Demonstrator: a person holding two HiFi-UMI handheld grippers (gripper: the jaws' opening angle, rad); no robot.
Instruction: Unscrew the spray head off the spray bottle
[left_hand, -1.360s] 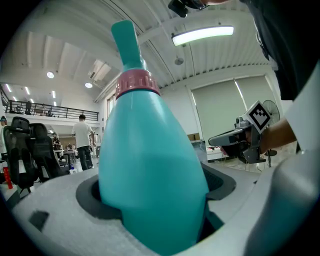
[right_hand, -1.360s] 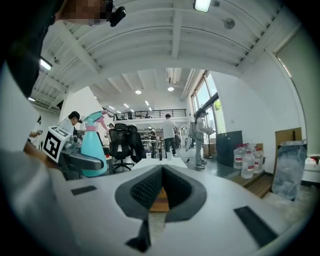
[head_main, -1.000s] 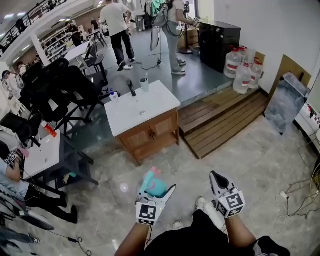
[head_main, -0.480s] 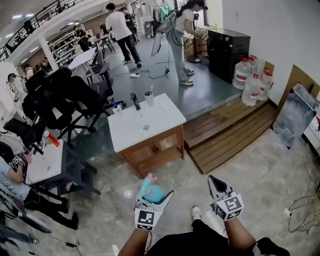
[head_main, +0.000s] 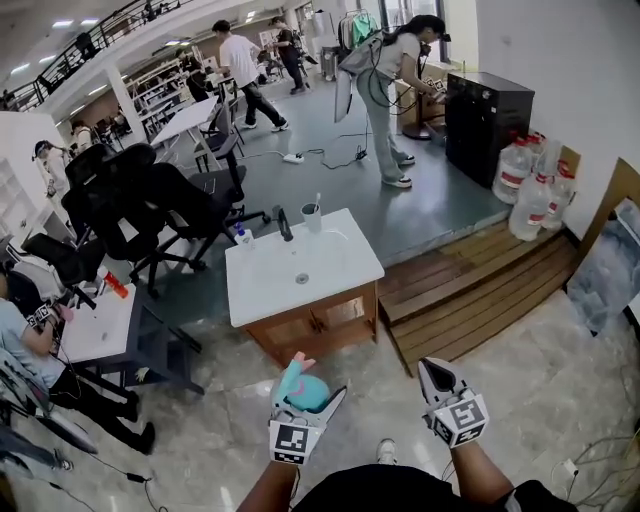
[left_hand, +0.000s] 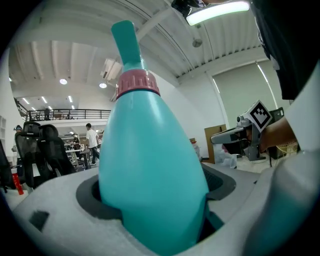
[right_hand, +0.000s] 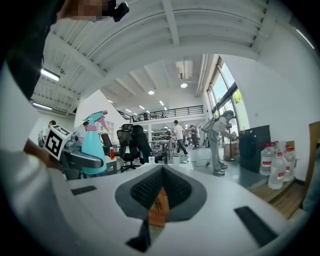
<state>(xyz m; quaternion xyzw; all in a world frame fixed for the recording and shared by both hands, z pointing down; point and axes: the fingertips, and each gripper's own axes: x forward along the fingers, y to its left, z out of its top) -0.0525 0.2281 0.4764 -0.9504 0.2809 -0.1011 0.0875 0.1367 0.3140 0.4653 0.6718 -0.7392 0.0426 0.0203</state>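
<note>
Left tool (head_main: 312, 393) is clamping the teal bottle (left_hand: 150, 170) by its lower body, with the jaws pressing both sides. The bottle is standing roughly upright in the grip. The spray head (left_hand: 126, 40) is sitting on top and the pink collar (left_hand: 137, 82) is seated on the neck, so the head is not off yet. In the head view the bottle is hanging over the marble floor (head_main: 560, 380), in front of the person and near the white surface (head_main: 340, 275) but not over it.

Right tool (head_main: 433, 372) is holding nothing. Its jaws are closing fully together, pads meeting. It is pointing about level, to the right of the bottle and well apart from it, not touching it. The right gripper view is showing the bottle off to its left in the other tool.

The surface is carrying a sink, a black faucet (head_main: 285, 222), a cup (head_main: 312, 215) and a small bottle (head_main: 243, 235). Behind it, office chairs (head_main: 150, 200) are crowding the left. Water jugs (head_main: 530, 200) are sitting by the right wall above a wooden platform (head_main: 470, 290). A person (head_main: 390, 90) is standing at a black cabinet (head_main: 490, 115).
</note>
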